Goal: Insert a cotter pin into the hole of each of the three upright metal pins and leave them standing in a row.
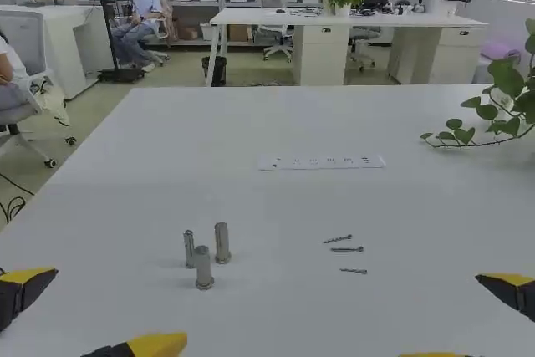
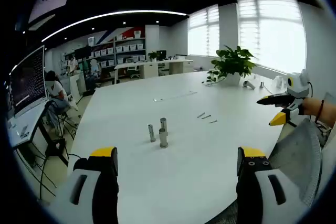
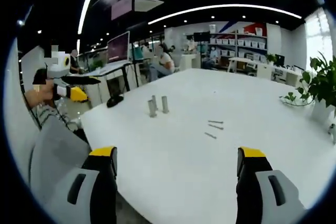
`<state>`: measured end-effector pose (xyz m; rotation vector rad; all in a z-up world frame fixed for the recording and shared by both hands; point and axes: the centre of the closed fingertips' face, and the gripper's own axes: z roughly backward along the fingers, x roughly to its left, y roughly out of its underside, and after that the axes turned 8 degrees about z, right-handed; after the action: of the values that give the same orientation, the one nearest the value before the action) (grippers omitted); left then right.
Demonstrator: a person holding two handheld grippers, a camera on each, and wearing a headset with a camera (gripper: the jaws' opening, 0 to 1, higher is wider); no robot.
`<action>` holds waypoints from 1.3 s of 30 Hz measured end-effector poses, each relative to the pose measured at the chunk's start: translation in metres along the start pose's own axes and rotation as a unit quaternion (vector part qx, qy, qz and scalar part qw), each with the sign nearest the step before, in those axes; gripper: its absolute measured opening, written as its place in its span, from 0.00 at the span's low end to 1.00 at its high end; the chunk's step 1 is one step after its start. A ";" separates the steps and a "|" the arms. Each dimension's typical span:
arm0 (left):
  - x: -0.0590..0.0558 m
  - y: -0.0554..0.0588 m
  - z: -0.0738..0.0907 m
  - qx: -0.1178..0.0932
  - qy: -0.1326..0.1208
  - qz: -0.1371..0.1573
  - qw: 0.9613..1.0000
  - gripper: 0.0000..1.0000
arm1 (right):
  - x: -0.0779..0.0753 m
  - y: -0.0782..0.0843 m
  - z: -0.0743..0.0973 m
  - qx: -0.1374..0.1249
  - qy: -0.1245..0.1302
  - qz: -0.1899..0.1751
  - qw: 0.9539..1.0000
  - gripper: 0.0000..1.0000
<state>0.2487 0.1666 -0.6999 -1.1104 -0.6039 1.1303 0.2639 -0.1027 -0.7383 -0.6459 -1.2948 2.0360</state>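
Three upright metal pins (image 1: 205, 255) stand in a tight cluster on the white table (image 1: 276, 198), left of centre; they also appear in the left gripper view (image 2: 159, 131) and the right gripper view (image 3: 158, 105). Three cotter pins (image 1: 346, 252) lie flat to their right, apart from each other (image 2: 206, 116) (image 3: 214, 127). My left gripper (image 1: 96, 311) (image 2: 178, 153) hovers open at the near left, short of the metal pins. At the near right my right gripper (image 1: 468, 319) (image 3: 177, 153) is open with nothing between its jaws.
A white power strip (image 1: 322, 161) lies further back at the middle of the table. A leafy plant (image 1: 501, 106) reaches in from the far right. Seated people (image 1: 142, 18) and desks (image 1: 334, 35) fill the room behind.
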 end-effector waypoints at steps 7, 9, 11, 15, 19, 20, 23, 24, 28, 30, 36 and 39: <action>-0.002 0.006 -0.001 0.005 0.001 0.002 1.000 0.81 | 0.001 -0.007 0.001 -0.016 0.006 -0.004 1.000 0.90; -0.002 0.006 -0.001 0.006 0.001 0.002 1.000 0.81 | 0.001 -0.008 0.000 -0.013 0.003 -0.001 1.000 0.90; -0.002 0.006 -0.001 0.006 0.002 0.001 1.000 0.81 | 0.002 -0.008 0.000 -0.010 0.002 0.000 1.000 0.90; -0.003 0.007 -0.001 0.008 0.003 0.000 1.000 0.80 | 0.002 -0.009 -0.003 -0.004 -0.001 0.006 1.000 0.90; -0.003 0.008 -0.002 0.010 0.004 0.000 1.000 0.80 | 0.002 -0.009 -0.005 0.003 -0.004 0.010 1.000 0.90; -0.003 0.008 -0.002 0.011 0.004 0.000 1.000 0.79 | 0.002 -0.009 -0.005 0.003 -0.005 0.010 1.000 0.91; -0.003 0.007 -0.003 0.009 0.005 0.000 1.000 0.78 | 0.002 -0.008 -0.007 0.004 -0.006 0.011 1.000 0.91; -0.003 0.007 -0.003 0.009 0.006 -0.001 1.000 0.78 | 0.002 -0.008 -0.008 0.004 -0.005 0.011 1.000 0.91; -0.002 0.007 -0.003 0.007 0.006 -0.001 1.000 0.77 | 0.001 -0.009 -0.008 0.002 -0.005 0.007 1.000 0.91; -0.002 0.007 -0.003 0.006 0.006 0.001 1.000 0.76 | 0.001 -0.009 -0.008 0.004 -0.004 0.008 1.000 0.91; -0.001 0.005 -0.004 0.005 0.006 -0.002 1.000 0.75 | -0.002 -0.008 -0.008 0.004 0.001 0.007 1.000 0.90; -0.002 0.004 -0.004 0.003 0.005 -0.002 1.000 0.75 | -0.003 -0.008 -0.008 0.003 0.001 0.005 1.000 0.89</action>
<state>0.2503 0.1635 -0.7051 -1.1083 -0.5934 1.1220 0.2735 -0.0972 -0.7341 -0.6539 -1.2854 2.0459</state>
